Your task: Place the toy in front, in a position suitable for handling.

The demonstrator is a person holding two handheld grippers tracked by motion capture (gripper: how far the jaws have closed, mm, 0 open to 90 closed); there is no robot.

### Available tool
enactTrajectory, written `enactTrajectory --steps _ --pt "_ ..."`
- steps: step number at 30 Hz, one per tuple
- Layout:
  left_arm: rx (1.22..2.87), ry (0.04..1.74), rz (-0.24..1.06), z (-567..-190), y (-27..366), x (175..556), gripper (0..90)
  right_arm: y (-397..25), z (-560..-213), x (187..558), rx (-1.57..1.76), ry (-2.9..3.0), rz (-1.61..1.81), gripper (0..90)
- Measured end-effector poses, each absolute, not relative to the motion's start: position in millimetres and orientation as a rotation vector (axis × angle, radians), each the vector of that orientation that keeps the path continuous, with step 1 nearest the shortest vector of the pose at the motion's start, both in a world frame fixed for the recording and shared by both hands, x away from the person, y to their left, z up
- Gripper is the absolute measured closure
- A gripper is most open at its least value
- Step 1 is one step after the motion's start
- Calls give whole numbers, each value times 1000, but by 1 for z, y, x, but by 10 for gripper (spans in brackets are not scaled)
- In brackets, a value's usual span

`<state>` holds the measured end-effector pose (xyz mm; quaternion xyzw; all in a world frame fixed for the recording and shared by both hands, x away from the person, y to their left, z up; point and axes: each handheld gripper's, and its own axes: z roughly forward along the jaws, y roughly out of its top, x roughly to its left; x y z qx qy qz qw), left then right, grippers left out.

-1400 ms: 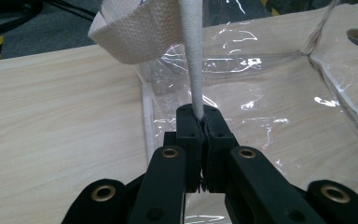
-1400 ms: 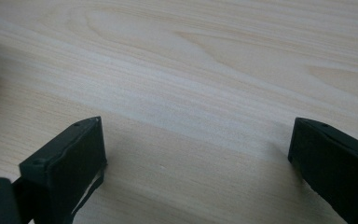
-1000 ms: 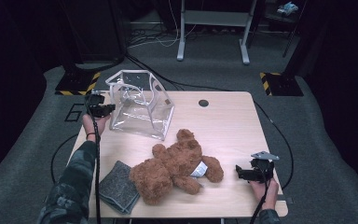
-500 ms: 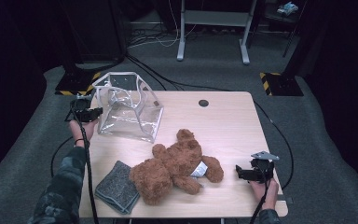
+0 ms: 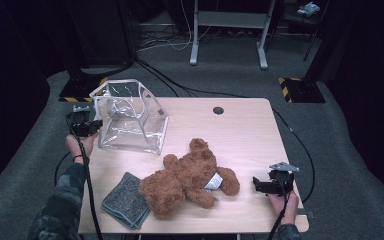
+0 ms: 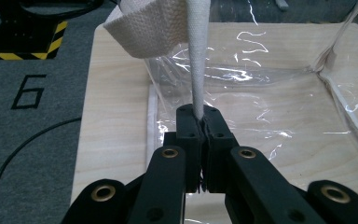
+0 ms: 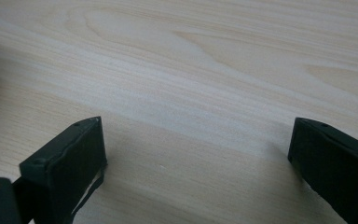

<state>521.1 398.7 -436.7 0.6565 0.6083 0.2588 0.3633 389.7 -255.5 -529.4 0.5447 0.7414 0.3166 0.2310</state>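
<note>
A clear plastic bag (image 5: 130, 117) with white webbing handles stands at the table's far left, mouth up. My left gripper (image 5: 94, 126) is at its left edge, shut on the bag's white strap (image 6: 196, 56), which rises from between the jaws. A brown teddy bear (image 5: 187, 175) lies on its back in the middle front, a white tag at its side. My right gripper (image 5: 256, 185) rests low on the table to the right of the bear, open, with bare wood (image 7: 196, 116) between its fingers.
A folded grey cloth (image 5: 125, 201) lies at the front left, touching the bear. A dark round hole (image 5: 218, 110) sits near the table's far edge. Cables cross the grey floor around the table, and yellow-black striped bases (image 5: 300, 87) stand beyond it.
My left gripper has pulled left and slightly nearer, dragging the clear bag with it by the strap. The right gripper and the bear have stayed in place.
</note>
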Motion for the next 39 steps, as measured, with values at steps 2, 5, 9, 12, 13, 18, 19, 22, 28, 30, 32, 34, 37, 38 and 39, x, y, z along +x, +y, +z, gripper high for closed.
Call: enactTrajectory --steps 2,5,9,12,13,18,19,22,28,30,32,34,37,38,39 --pt "1682 1570 669 -437 401 518 875 -255 -529 390 1499 2038 870 32" --pt "1680 1579 682 -437 404 513 875 -255 -529 390 1499 2038 871 32" --pt "1673 1592 685 -437 410 505 875 -255 -529 390 1500 2038 870 32" --pt "1654 1606 686 -437 414 500 875 -255 -529 390 1498 2039 870 32" --pt "1657 1605 690 -437 416 499 875 -255 -529 390 1500 2038 870 32" --pt "1635 1629 687 -437 423 490 874 -255 -529 390 1500 2038 871 32" --pt "1629 1629 695 -438 423 489 875 -255 -529 390 1500 2038 871 32" --pt "1632 1625 690 -438 424 486 871 -255 -529 390 1500 2038 871 32" --pt "1632 1586 665 -430 420 475 552 -255 -529 390 1501 2036 871 32" --pt "1645 1570 655 -427 416 469 453 -255 -529 390 1501 2036 872 32" --pt "1643 1557 657 -424 413 464 387 -255 -529 390 1501 2035 873 32" --pt "1660 1533 643 -420 407 459 339 -256 -529 390 1497 2036 873 32" --pt "1686 1488 618 -415 395 452 306 -255 -529 390 1499 2038 872 32" --pt "1690 1478 612 -414 392 451 290 -255 -529 390 1499 2038 871 32" --pt "1715 1451 590 -413 383 447 276 -255 -529 390 1499 2038 871 32"
